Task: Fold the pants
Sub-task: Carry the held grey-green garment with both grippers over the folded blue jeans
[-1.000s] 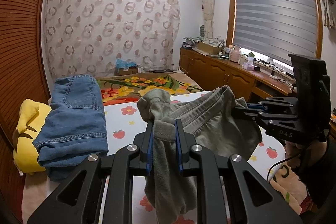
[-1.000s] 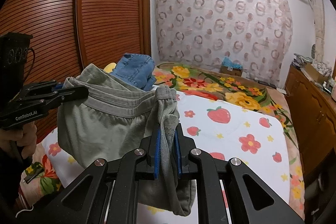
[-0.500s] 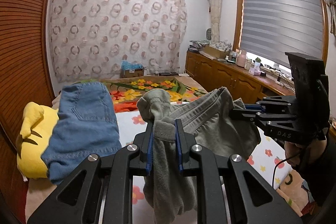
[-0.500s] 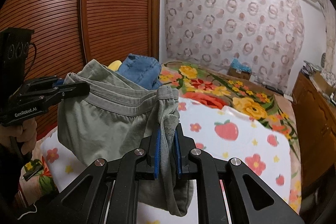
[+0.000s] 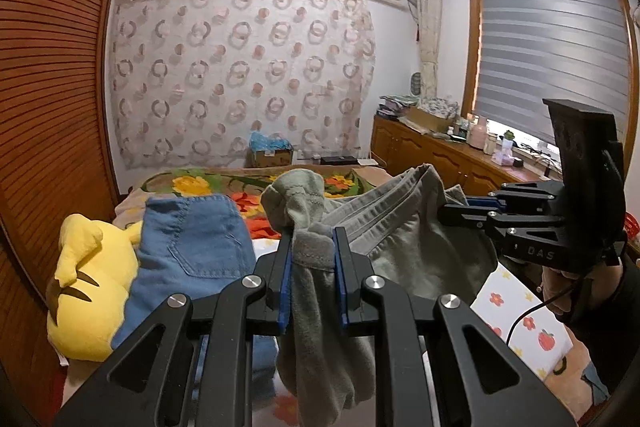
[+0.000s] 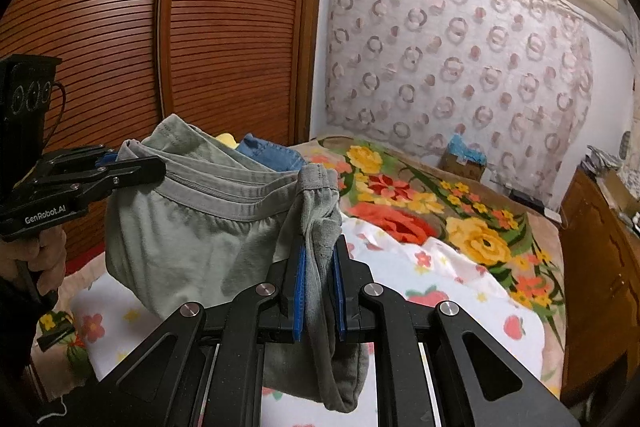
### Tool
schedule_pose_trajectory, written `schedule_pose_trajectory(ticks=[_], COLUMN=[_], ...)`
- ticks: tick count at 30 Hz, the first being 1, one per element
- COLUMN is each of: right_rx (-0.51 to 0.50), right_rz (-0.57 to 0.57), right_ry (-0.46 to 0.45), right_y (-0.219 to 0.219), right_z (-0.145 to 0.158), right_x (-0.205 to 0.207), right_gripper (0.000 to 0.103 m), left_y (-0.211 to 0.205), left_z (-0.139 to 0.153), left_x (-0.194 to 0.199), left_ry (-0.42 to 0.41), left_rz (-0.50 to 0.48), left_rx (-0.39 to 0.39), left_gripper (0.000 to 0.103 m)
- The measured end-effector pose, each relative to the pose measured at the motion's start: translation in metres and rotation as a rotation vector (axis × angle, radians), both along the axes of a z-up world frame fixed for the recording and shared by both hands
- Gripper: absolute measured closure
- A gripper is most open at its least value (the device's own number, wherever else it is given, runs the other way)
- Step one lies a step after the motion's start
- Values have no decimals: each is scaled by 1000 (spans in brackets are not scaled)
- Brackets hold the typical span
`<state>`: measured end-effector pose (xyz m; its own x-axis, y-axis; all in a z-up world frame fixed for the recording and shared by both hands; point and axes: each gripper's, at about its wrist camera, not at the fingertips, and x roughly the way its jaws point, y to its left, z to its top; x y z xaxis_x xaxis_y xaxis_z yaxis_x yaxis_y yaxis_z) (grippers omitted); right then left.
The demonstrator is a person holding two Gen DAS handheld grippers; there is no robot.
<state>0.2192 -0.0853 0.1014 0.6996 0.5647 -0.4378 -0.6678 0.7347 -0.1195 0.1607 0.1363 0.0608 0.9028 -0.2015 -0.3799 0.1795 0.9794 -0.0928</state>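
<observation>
Grey-green pants point(image 5: 404, 239) hang in the air above the bed, stretched by the waistband between my two grippers. My left gripper point(image 5: 313, 239) is shut on one end of the waistband, and cloth droops below its fingers. My right gripper point(image 6: 319, 247) is shut on the other end; the pants point(image 6: 188, 227) sag between them. In the left wrist view the right gripper point(image 5: 452, 213) shows at the right, clamped on the band. In the right wrist view the left gripper point(image 6: 154, 167) shows at the left, clamped too. The legs are hidden below.
Folded blue jeans point(image 5: 192, 247) lie on the bed's left side next to a yellow plush toy point(image 5: 88, 287). The bed has a white fruit-print sheet point(image 6: 452, 279) and a floral blanket point(image 6: 432, 195). A brown slatted wardrobe point(image 6: 200, 27) stands left; wooden cabinets point(image 5: 432, 155) run along the right.
Both grippers have risen and tilted up with the pants; more wall and ceiling shows and the bed sits lower in both views. Both grips are unchanged.
</observation>
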Motion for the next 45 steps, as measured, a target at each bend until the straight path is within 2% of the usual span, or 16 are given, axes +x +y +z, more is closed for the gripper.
schedule_pose_trajectory(ticks=[11, 18, 25, 29, 33, 45], right_rx=[25, -22, -76, -85, -89, -154], right_rz=[57, 109, 193, 238, 255, 317], right_ry=[7, 0, -25, -45, -52, -88], right_y=[16, 49, 88, 103, 116, 162], right_z=[-8, -17, -24, -23, -26, -40], right_x=[64, 109, 144, 155, 162, 167], right_gripper=[91, 91, 91, 91, 91, 91], left_y=[29, 49, 67, 69, 72, 92], left_z=[-14, -40, -62, -68, -77, -87], left_x=[27, 39, 29, 20, 20, 7], left_ry=[16, 42, 32, 5, 18, 29], left_rz=[90, 162, 272, 319, 370, 417], left_rx=[-4, -43, -89, -97, -80, -183], left_gripper=[84, 84, 84, 84, 84, 84])
